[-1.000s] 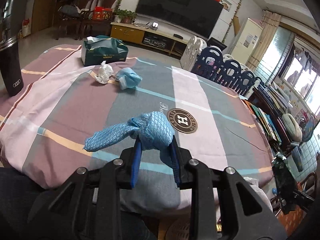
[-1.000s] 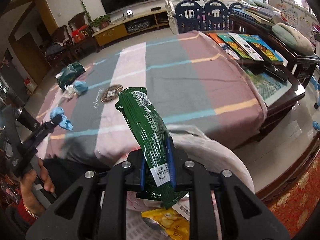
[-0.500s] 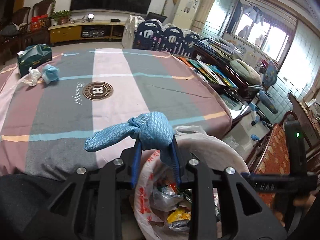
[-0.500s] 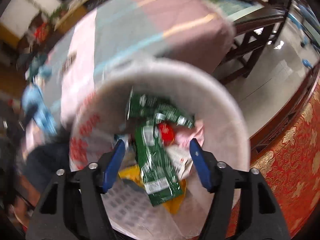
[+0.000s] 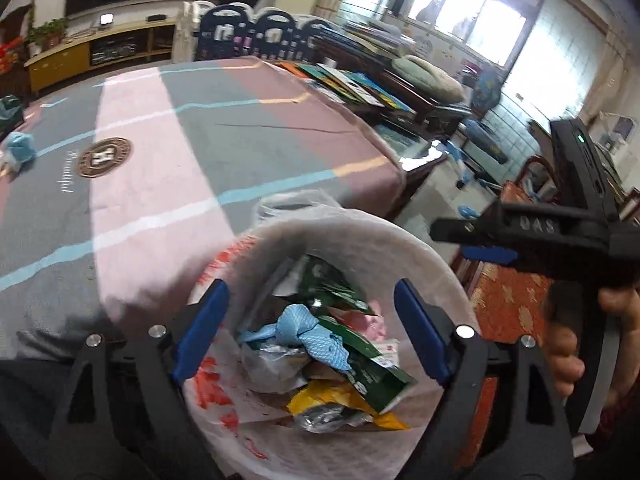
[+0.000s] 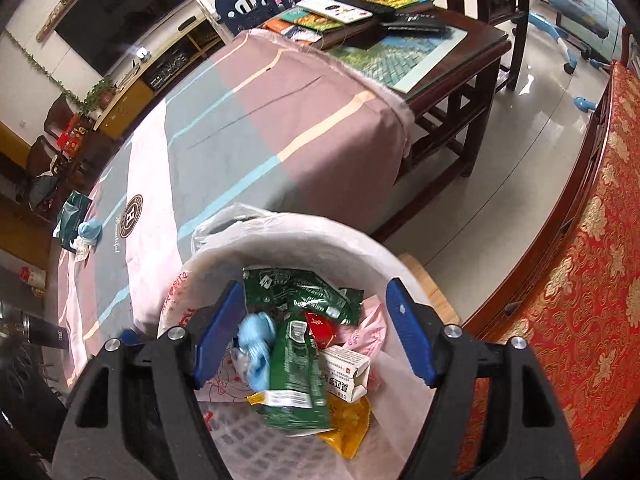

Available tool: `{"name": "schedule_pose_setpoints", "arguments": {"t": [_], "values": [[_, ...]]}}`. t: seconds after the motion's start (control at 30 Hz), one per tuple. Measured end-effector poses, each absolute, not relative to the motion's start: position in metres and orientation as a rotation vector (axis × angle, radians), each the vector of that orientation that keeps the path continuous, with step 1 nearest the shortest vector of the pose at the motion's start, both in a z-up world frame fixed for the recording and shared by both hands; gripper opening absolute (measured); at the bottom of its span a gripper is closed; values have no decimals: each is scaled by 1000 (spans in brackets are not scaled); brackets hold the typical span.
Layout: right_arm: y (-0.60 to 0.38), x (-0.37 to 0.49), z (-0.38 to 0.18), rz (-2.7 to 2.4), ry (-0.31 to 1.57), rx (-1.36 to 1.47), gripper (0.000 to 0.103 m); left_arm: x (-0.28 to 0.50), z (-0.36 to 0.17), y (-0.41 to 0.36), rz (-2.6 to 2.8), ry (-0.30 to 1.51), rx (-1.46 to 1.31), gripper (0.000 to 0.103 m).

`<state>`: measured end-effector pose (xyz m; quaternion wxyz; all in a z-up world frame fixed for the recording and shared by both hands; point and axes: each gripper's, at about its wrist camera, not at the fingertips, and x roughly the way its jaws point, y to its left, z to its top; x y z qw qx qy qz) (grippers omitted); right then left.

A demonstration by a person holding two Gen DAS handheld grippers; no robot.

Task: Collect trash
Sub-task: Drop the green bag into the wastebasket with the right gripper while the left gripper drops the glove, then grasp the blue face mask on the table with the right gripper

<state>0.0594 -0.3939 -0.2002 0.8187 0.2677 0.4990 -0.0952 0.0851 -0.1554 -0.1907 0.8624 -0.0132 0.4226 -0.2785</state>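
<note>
Hovering over the lined trash bin (image 5: 420,248), the left hand-held gripper (image 5: 308,336) points down into it, blue pads spread wide and opening further, nothing pinched between them. Lying loose below on the heap inside the bin: the blue cloth wad (image 5: 304,332), resting on a green wrapper (image 5: 360,372), with a yellow snack bag (image 5: 336,400) underneath. Hanging over the same bin from its right side, the right hand-held gripper (image 6: 316,332), likewise spread and opening, grasping nothing. Directly beneath its gap, inside the bin (image 6: 320,236): the green snack packet (image 6: 296,376) lying free on the rubbish, just beside the blue cloth wad (image 6: 256,340), a second green wrapper (image 6: 300,288), a small white carton (image 6: 344,368) and a red packet (image 6: 320,328). Visible at the right edge of the left wrist view: the right hand-held gripper (image 5: 492,248), held by a hand (image 5: 568,348). Standing against the edge of the worktop (image 6: 248,128), covered in a pink and grey striped cloth, the bin with its white liner. Remaining at the worktop's far end: a crumpled blue wad (image 6: 89,230), just beside a green tissue pack (image 6: 72,212).
</note>
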Motion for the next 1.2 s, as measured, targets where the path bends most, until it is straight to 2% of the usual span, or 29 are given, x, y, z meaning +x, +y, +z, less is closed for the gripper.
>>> {"name": "schedule_pose_setpoints", "arguments": {"t": [0.17, 0.37, 0.47, 0.67, 0.8, 0.93, 1.2], "values": [[-373, 73, -199, -157, 1069, 534, 73, 124, -172, -66, -51, 776, -137, 87], [-339, 96, -197, -98, 1068, 474, 73, 139, -179, 45, 256, 786, -418, 87], [-322, 105, -197, -74, 1080, 458, 73, 137, -185, 59, 280, 791, -498, 87], [-281, 128, -192, -14, 1079, 415, 73, 129, -182, 49, 296, 732, -407, 87], [-258, 155, -187, 41, 1061, 454, 73, 114, -174, 73, 416, 632, -505, 90], [-219, 201, -178, 72, 1021, 369, 73, 111, -170, 102, 538, 584, -544, 91], [-88, 295, -179, 243, 987, 147, 73, 119, -190, 134, 585, 686, -673, 92]]}}
